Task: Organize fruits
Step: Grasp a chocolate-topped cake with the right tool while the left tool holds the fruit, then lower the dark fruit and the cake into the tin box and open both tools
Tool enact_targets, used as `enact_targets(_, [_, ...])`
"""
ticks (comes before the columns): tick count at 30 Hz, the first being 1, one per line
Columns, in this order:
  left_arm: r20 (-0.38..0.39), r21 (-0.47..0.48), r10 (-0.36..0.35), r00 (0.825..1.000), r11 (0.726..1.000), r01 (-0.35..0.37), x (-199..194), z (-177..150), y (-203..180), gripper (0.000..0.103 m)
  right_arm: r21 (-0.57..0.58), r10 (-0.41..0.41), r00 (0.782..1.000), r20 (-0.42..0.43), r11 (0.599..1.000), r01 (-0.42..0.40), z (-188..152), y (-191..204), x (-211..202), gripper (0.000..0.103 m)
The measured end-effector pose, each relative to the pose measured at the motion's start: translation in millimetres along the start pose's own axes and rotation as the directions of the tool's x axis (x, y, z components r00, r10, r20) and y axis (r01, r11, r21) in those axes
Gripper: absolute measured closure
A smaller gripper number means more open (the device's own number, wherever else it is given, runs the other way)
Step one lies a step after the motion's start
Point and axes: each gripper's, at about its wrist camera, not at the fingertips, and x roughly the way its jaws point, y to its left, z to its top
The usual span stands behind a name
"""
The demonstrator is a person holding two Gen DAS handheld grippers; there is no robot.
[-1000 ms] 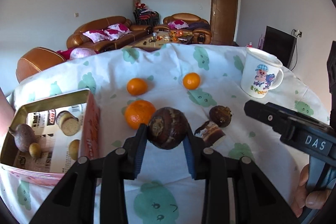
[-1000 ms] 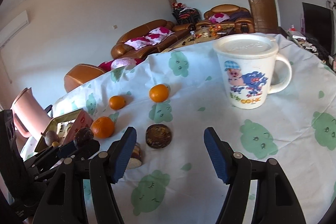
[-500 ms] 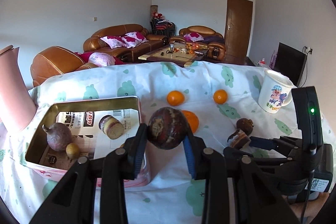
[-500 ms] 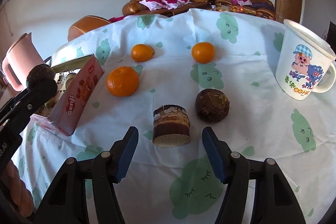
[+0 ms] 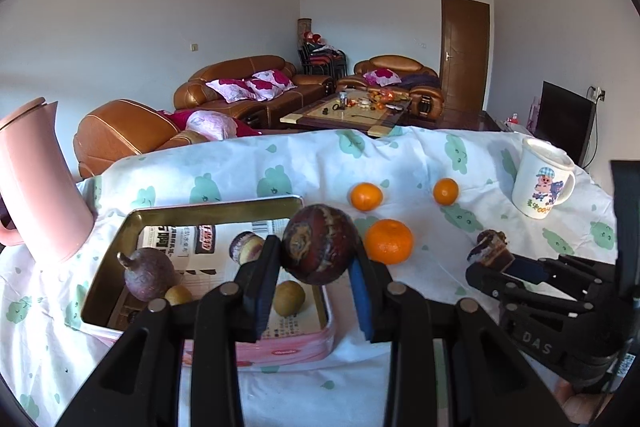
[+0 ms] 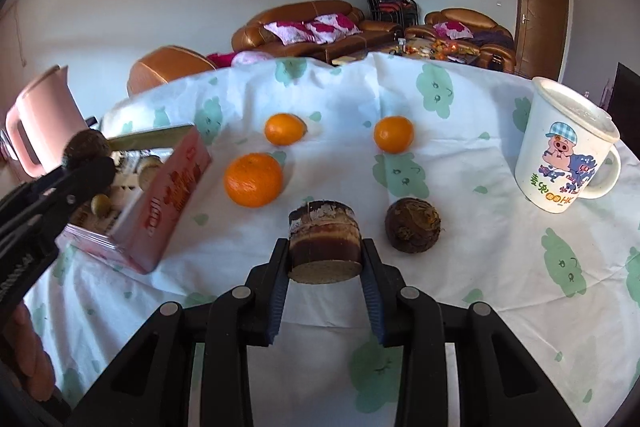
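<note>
Only left view shows tin (image 5: 120, 239) contents: purple fruit (image 5: 149, 274).

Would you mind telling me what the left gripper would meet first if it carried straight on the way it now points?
Probably the open tin: the left gripper, shut on a brown round fruit, points down over its near right corner, though depth is unclear.

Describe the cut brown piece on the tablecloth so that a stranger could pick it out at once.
Start at the white cartoon mug on the right of the cloud-print tablecloth and look left, past the round dark brown fruit. The cut brown piece lies next, between the right gripper jaws, which are closing on it. Unlike the round fruits around it, it is a short cylinder with a flat, pale cut face.
</note>
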Motion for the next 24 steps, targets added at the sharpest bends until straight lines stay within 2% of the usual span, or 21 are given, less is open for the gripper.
enact_targets(4, [0.007,-0.013,0.05,0.999,0.999,-0.05,3,3,21,0.068,-0.017,0.052,0.993,0.105,0.999,-0.051,7,27,-19,0.067])
enact_targets(7, [0.005,-0.032,0.084,0.996,0.996,-0.084,7,5,42,0.068,-0.032,0.082,0.985,0.152,0.996,-0.078,15,49,-27,0.067])
enact_targets(15, [-0.02,-0.085,0.164,0.986,0.983,-0.165,18,5,95,0.068,-0.049,0.159,0.973,0.168,0.987,-0.153,31,102,-13,0.067])
enact_targets(24, [-0.053,-0.135,0.213,0.976,0.967,-0.218,26,4,136,0.068,-0.074,0.195,0.969,0.154,0.98,-0.185,53,156,16,0.067])
